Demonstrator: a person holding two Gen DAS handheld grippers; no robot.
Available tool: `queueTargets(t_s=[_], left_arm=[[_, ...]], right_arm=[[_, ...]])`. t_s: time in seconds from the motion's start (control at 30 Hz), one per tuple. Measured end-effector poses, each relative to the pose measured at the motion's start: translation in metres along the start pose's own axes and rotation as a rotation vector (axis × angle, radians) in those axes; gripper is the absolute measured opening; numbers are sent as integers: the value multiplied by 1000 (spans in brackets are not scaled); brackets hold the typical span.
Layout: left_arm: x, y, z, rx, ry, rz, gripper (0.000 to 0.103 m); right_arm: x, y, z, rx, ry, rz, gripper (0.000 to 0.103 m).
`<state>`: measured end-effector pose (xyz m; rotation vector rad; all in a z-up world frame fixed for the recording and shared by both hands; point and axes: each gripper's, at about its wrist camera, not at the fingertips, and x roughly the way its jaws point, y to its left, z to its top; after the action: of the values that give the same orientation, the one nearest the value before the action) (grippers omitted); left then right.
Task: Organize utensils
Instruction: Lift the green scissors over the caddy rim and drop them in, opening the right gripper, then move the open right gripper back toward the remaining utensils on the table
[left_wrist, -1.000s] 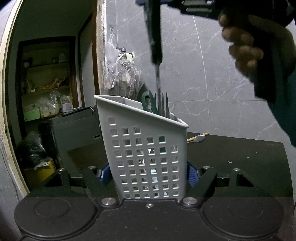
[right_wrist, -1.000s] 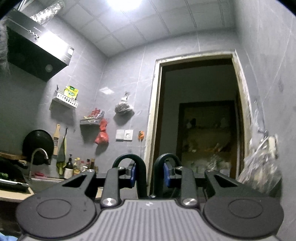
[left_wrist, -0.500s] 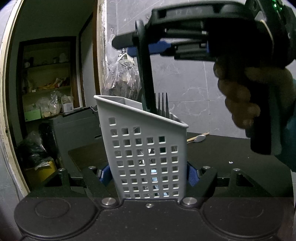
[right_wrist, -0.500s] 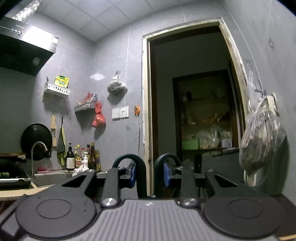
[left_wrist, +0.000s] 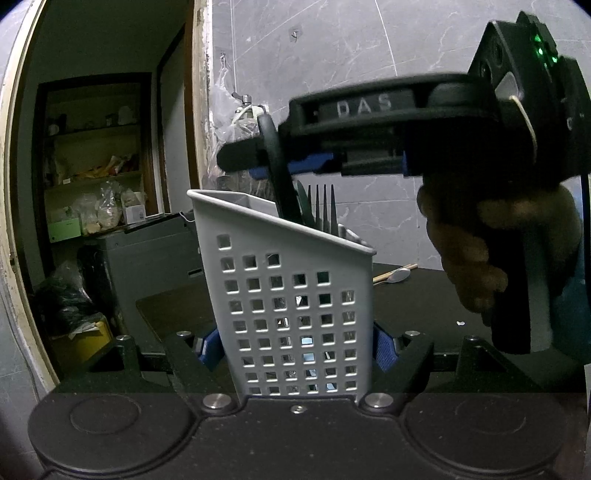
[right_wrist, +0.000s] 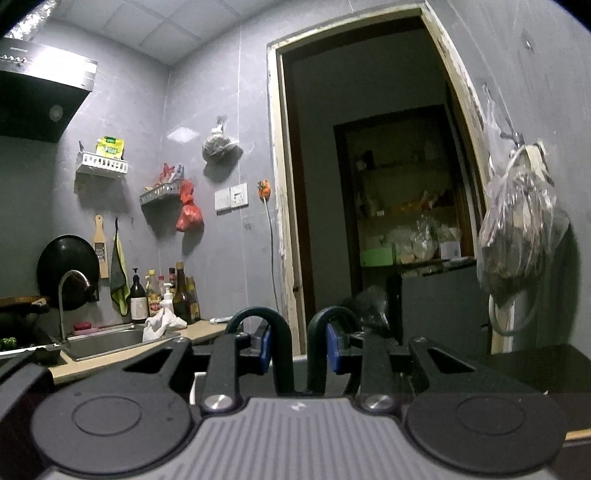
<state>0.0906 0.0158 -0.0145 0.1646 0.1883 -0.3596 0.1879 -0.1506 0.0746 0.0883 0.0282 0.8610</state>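
My left gripper (left_wrist: 295, 347) is shut on a white perforated utensil caddy (left_wrist: 291, 295), its blue pads (left_wrist: 382, 347) pressing both sides low down. The caddy stands on a black table (left_wrist: 424, 306). Fork tines (left_wrist: 325, 206) and a green utensil (left_wrist: 304, 206) stick out of it. Just above the caddy's rim, my right gripper (left_wrist: 266, 158) is held level by a hand (left_wrist: 472, 251). It is shut on dark scissors (left_wrist: 279, 184), which hang down into the caddy. In the right wrist view the scissors' two handle loops (right_wrist: 258, 321) sit between the pads of my right gripper (right_wrist: 299, 350).
A spoon with a wooden handle (left_wrist: 397, 275) lies on the table behind the caddy. A plastic bag (right_wrist: 517, 236) hangs on the tiled wall beside an open doorway (right_wrist: 369, 184). A sink (right_wrist: 110, 339) and several bottles (right_wrist: 162, 295) stand on a counter at the left.
The right gripper has come down with the scissors, and their blades have gone into the caddy. The left gripper and the caddy have not moved.
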Motion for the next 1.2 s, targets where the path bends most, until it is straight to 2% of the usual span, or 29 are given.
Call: queueTargets(t_s=[0.3,0.33,0.37,0.5,0.57,0.73,0.77,0.87,1.0,1.1,1.2], left_arm=[[0,0,0,-1,0,1,78],[1,-1,0,0,0,0,78],[1,-1,0,0,0,0,78],[1,-1,0,1,0,-1,78],[2,-1,-1,0,-1,-2,78],[2,0,-1,-1,-1,-2,78],[2,0,-1,-2,-1,-2,78],[3,0,-2,-3,-1,-4,78],[3,1,-2,-6,-1,-9,78],[4,1,-2,-4,-1,-11,78],[4,1,-1,-5,0,-11,78]], right_arm=[[-3,0,-13,1,54,-1,34],[-5,-1,-13,3,57,2,40],[-7,-1,-13,4,61,2,51],[-16,2,-11,-11,78,3,61],[-23,2,-10,-18,72,1,75],[-51,2,-5,-24,17,-39,96],[-58,0,-4,-22,1,-57,101],[-74,-11,1,-2,-52,-162,103],[-83,-41,1,110,-47,-386,103],[-76,-67,-5,201,35,-519,103],[-57,-95,-18,287,177,-587,103]])
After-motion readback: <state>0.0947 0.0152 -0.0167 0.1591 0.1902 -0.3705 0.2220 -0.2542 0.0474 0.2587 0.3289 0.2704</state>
